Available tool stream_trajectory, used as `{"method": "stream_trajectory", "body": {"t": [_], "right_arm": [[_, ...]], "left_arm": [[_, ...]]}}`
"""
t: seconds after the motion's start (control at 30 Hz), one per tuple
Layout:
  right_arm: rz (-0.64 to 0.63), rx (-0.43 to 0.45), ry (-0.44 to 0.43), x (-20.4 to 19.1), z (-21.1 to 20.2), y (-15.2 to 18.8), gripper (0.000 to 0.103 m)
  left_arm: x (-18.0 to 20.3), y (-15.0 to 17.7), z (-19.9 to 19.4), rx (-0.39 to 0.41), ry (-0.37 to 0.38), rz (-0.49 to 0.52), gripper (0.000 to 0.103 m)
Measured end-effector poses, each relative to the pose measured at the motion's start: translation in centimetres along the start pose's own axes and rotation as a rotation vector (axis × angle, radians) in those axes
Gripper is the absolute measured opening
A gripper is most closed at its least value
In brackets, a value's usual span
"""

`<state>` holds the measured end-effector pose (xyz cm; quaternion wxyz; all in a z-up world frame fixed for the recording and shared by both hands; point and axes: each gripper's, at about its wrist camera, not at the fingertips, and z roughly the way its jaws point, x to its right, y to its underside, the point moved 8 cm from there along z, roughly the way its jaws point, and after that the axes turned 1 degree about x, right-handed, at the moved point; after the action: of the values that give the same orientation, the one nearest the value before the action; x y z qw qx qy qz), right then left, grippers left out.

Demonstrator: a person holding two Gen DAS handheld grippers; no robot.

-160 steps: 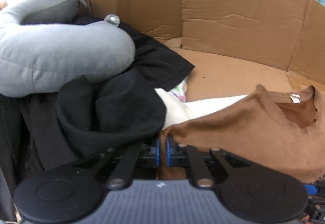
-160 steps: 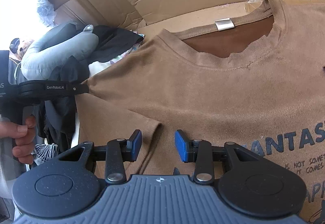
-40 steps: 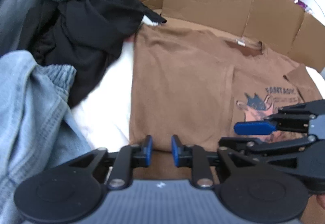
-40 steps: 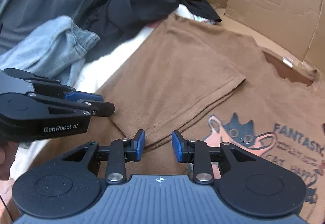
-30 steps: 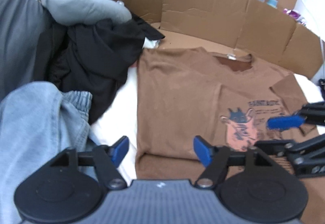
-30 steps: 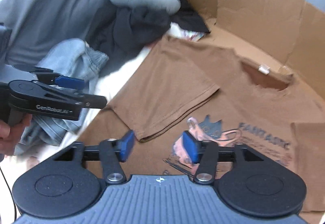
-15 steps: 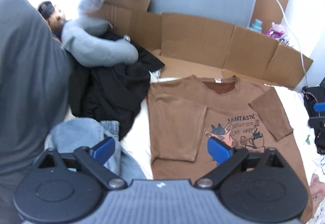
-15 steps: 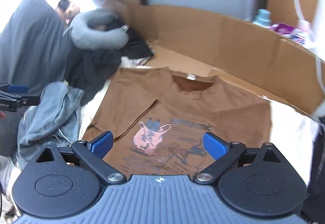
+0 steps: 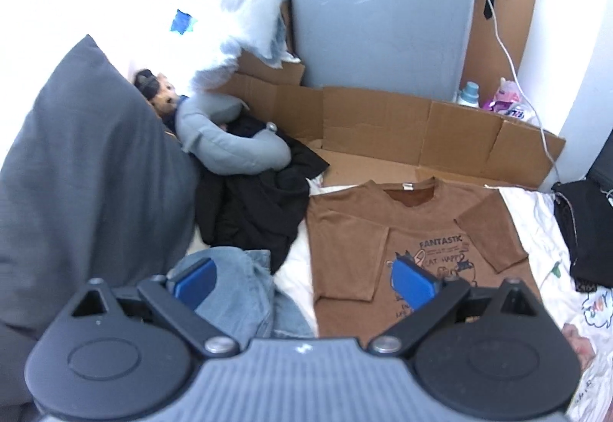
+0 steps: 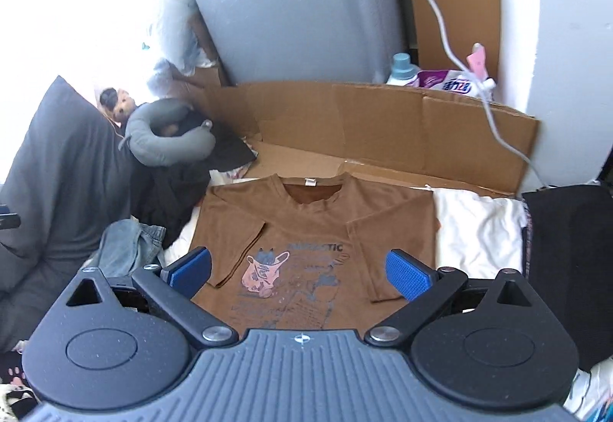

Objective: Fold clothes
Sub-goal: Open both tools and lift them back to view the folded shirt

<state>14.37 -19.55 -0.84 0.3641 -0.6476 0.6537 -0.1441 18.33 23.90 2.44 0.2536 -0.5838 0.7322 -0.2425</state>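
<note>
Since the earlier frames both tools have been pulled up and back from the brown T-shirt (image 10: 306, 230), and their jaws have gone from nearly closed at the shirt's left sleeve to spread wide. The left side of the shirt, grasped flat earlier, is now seen turned in over the body. The shirt is laid front-up on the white bed sheet (image 10: 479, 226), collar toward the cardboard wall (image 10: 383, 127), both sleeves folded inward beside the cat print; the body is not folded lengthwise.

The fabric is judged light, soft and limp, non-slippery, not fragile; it will sag and crease if lifted by one point. A hold at the hem corners or the shoulder seams, one per tool, is judged best.

Left tool (image 9: 302, 282) is wide open, empty; right tool (image 10: 302, 269) is wide open, empty.

Left of the shirt a black garment (image 9: 256, 207), a denim piece (image 9: 237, 280) and a grey neck pillow (image 9: 233, 150) are piled; right of it another black item (image 10: 567, 253) is lying.
</note>
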Motion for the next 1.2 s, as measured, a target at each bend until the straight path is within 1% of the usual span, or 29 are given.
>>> {"method": "stream_trajectory", "body": {"t": [0.13,0.2,0.3,0.43,0.53,0.63,0.73,0.97,1.07,1.2], "right_arm": [[0.035,0.011,0.007,1.2,-3.3,-0.3,0.101],[0.048,0.006,0.008,1.4,-4.8,-0.3,0.101],[0.058,-0.004,0.032,1.8,-6.8,-0.3,0.101],[0.037,-0.017,0.030,2.0,-9.5,-0.2,0.101],[0.020,-0.011,0.015,2.1,-11.7,0.0,0.101],[0.028,-0.001,0.009,2.7,-14.1,0.2,0.101],[0.043,0.006,0.013,3.6,-16.3,0.6,0.101],[0.004,0.008,0.056,6.2,-19.8,3.3,0.101],[-0.001,-0.003,0.082,7.3,-20.5,4.8,0.101],[0.044,-0.010,0.080,8.5,-20.4,7.3,0.101]], "left_arm": [[-0.2,0.1,-4.1,0.009,-0.030,-0.003,0.100],[-0.1,0.6,-5.7,-0.007,-0.042,0.012,0.101],[0.0,1.5,-7.6,-0.031,-0.065,0.034,0.101],[-0.3,2.7,-9.6,-0.055,-0.091,0.002,0.101],[-0.2,3.4,-10.8,-0.051,-0.094,-0.019,0.101],[0.0,4.1,-11.3,-0.057,-0.093,-0.027,0.101],[0.3,4.6,-11.5,-0.050,-0.072,-0.041,0.101],[1.2,6.2,-11.0,-0.025,-0.038,-0.057,0.101],[1.4,7.1,-10.5,-0.023,-0.026,-0.073,0.101],[1.2,8.7,-9.6,-0.032,-0.027,-0.085,0.101]]}}
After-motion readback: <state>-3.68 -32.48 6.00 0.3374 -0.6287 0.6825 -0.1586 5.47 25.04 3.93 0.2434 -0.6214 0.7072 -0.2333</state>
